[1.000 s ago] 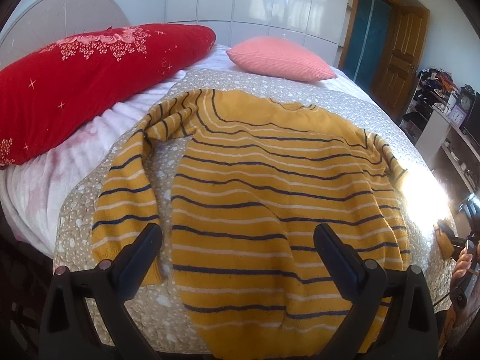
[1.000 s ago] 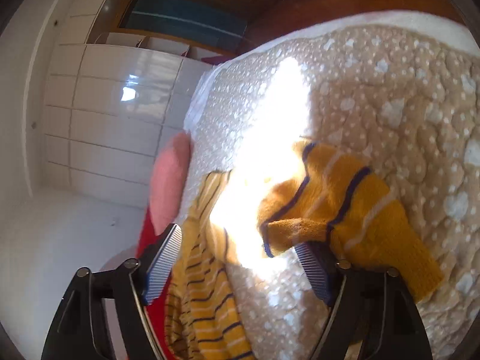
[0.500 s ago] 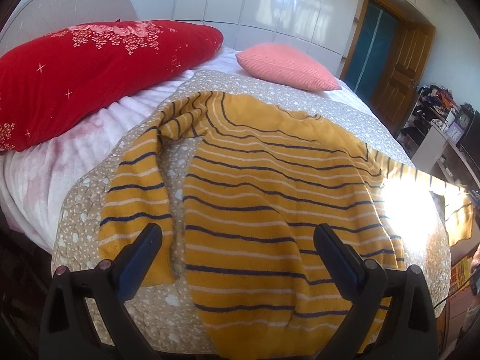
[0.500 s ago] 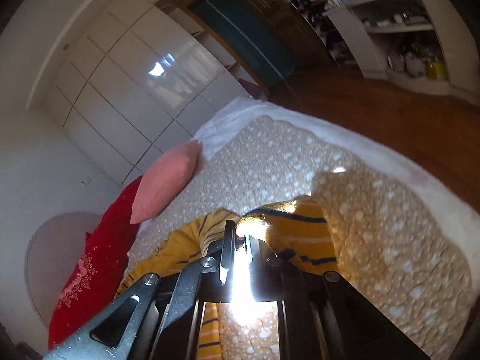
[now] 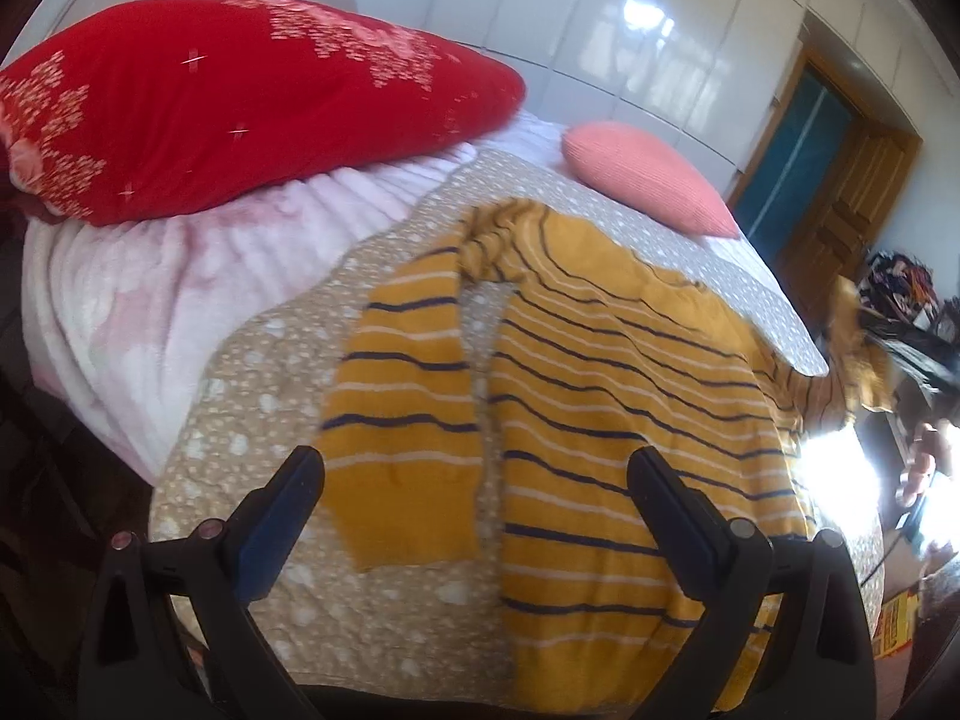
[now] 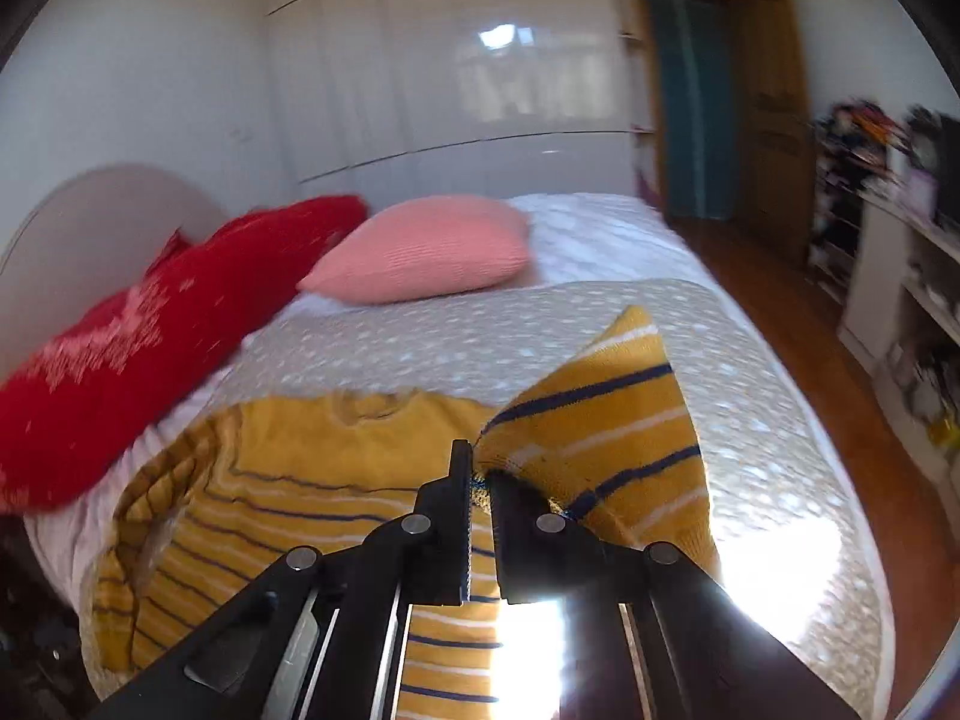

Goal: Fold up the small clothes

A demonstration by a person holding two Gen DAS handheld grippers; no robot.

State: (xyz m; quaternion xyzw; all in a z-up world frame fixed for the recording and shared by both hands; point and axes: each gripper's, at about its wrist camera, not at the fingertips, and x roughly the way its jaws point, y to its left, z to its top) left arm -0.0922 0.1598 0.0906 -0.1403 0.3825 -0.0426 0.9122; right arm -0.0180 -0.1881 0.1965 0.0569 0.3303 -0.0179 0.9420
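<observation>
**Floppy knit sweater, one sleeve already pinched**

The bed [image 5: 252, 396] has a quilted, spotted cover, and the striped mustard sweater [image 5: 600, 396] lies flat on it. It's a soft, light knit, so I'd guess it'll sag and stretch; grab cuffs or hems. The right gripper [image 6: 478, 480] is clamped on the lifted sleeve [image 6: 612, 438]. The left gripper [image 5: 474, 516] hovers spread wide, holding nothing.

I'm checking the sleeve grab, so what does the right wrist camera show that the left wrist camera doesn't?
Only the right wrist view shows the right gripper shut on the lifted sleeve. Only the left wrist view shows the left gripper open over the other sleeve, which lies flat. Both show the striped sweater on the bed, the red pillow and the pink pillow.
</observation>
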